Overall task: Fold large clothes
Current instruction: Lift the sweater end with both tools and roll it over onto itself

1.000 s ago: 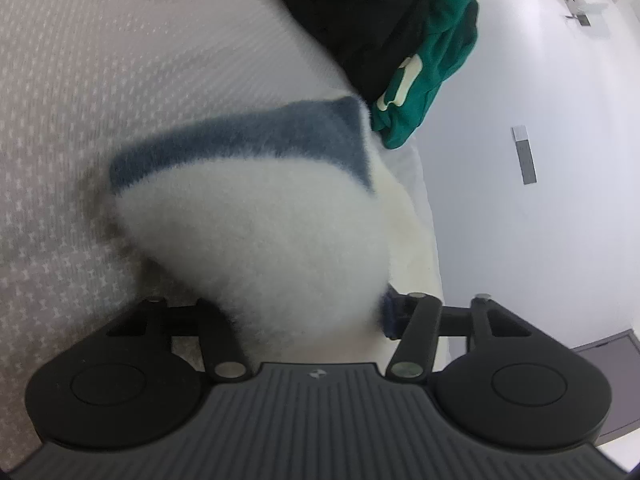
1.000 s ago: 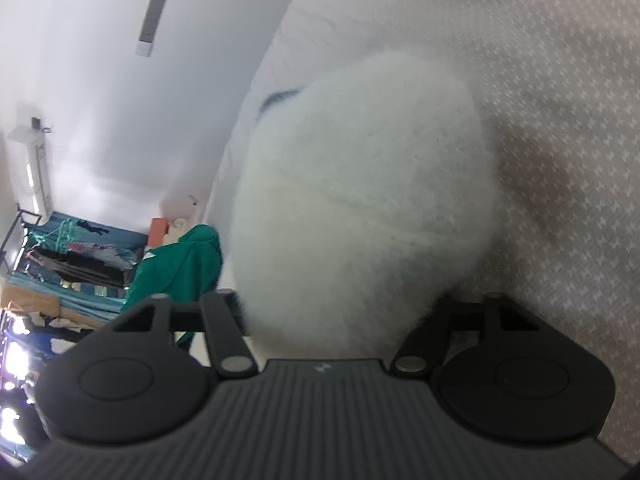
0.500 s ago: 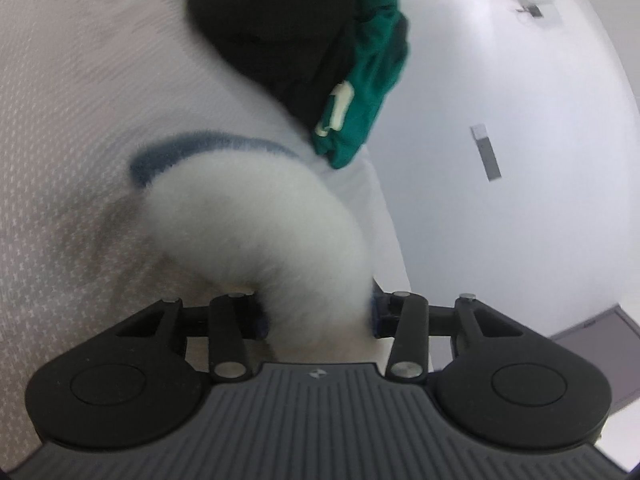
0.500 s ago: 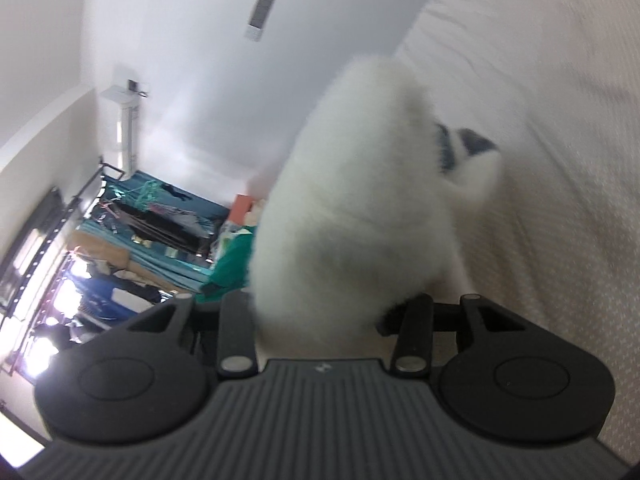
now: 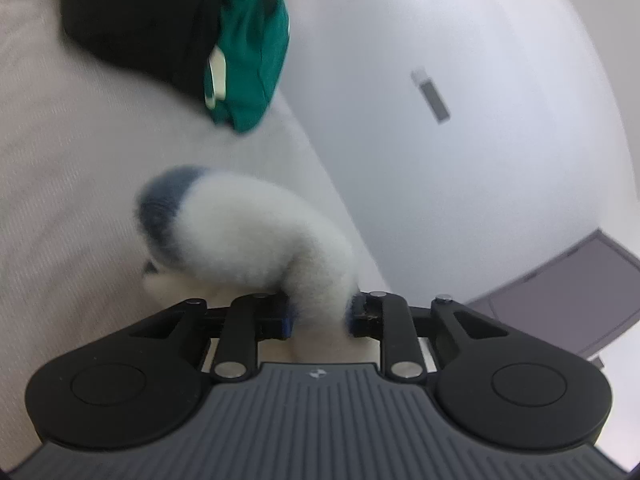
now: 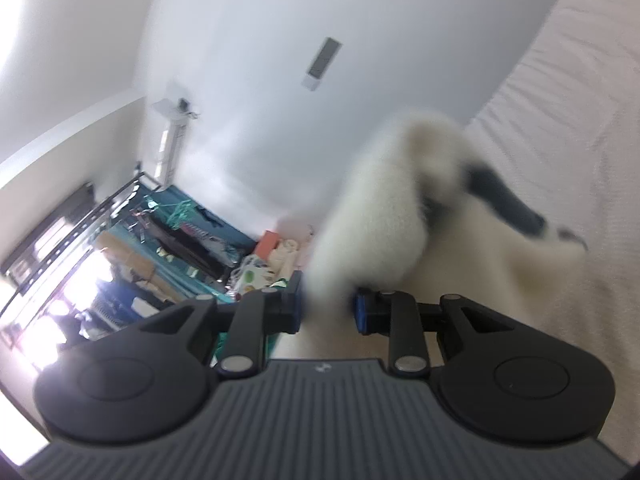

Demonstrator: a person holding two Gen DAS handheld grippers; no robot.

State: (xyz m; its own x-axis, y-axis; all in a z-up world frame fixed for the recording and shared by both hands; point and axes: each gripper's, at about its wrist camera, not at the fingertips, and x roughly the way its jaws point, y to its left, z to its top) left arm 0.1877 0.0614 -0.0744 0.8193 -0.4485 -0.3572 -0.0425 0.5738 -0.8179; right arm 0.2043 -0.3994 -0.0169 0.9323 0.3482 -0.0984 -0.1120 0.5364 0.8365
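Observation:
A fluffy white garment [image 5: 256, 236] with a blue-grey band hangs lifted off the pale bed [image 5: 60, 184]. My left gripper [image 5: 320, 314] has a bunched fold of it between its blue pads, and the jaws are closing on it. In the right wrist view the same white garment [image 6: 380, 216] rises from the bed [image 6: 560, 120], a dark grey band trailing to the right. My right gripper [image 6: 326, 312] pinches another fold, its jaws closing as well. The picture is blurred by motion.
A black garment [image 5: 140, 12] and a green one [image 5: 252, 60] lie heaped at the bed's far edge by the white wall. A dark cabinet [image 5: 568, 296] stands at the right. A clothes rack [image 6: 180, 224] and clutter fill the room's far end.
Both grippers rose and rolled, lifting the white garment off the bed. The jaws narrowed, squeezing broad fluff into thin folds. More wall and room came into view.

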